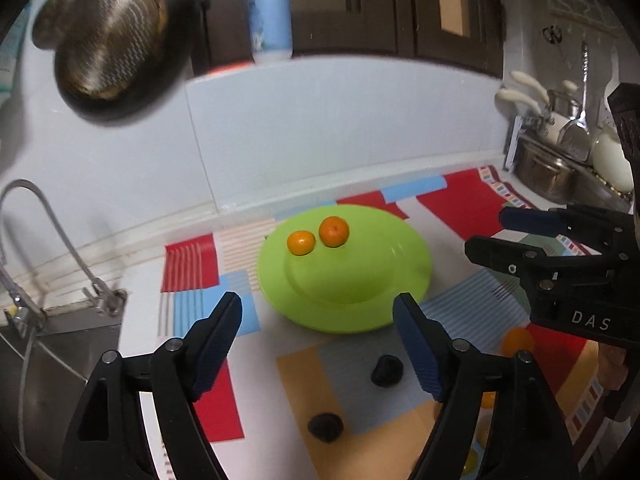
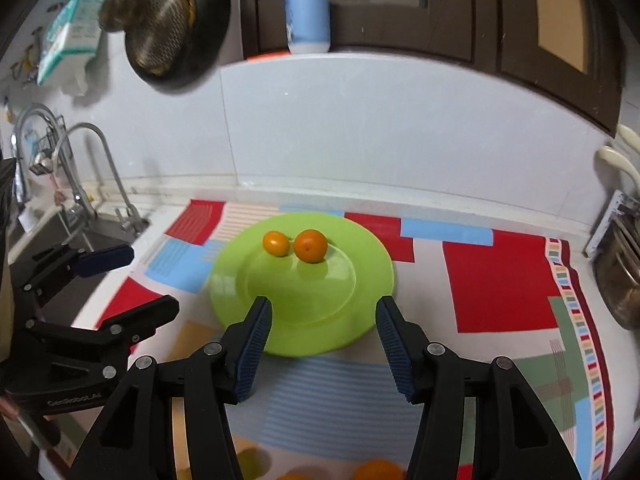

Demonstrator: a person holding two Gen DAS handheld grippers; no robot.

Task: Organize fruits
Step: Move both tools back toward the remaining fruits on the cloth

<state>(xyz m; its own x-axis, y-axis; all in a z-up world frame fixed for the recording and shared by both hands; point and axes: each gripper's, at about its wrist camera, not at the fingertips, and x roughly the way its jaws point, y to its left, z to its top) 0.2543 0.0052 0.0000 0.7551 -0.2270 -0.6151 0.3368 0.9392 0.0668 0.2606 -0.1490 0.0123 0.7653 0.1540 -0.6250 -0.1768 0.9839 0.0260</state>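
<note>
A green plate [image 1: 360, 304] [image 2: 360, 304] lies on the patterned mat and holds two oranges: a smaller one [image 1: 301, 242] [image 2: 276, 243] and a bigger one [image 1: 333, 231] [image 2: 311, 245] touching it. My left gripper [image 1: 320, 314] is open and empty, just in front of the plate. My right gripper [image 2: 323, 318] is open and empty over the plate's near rim; it also shows in the left wrist view [image 1: 486, 228]. Two dark fruits [image 1: 387, 370] [image 1: 325, 426] and an orange [image 1: 518, 341] lie on the mat near my left gripper. Another orange [image 2: 377, 470] lies under my right gripper.
A sink with taps [image 1: 52, 240] [image 2: 80, 208] sits to the left. Pots and utensils [image 1: 560, 148] stand at the right. A pan [image 1: 112, 40] hangs on the wall, and a blue bottle [image 1: 269, 20] stands on the ledge behind.
</note>
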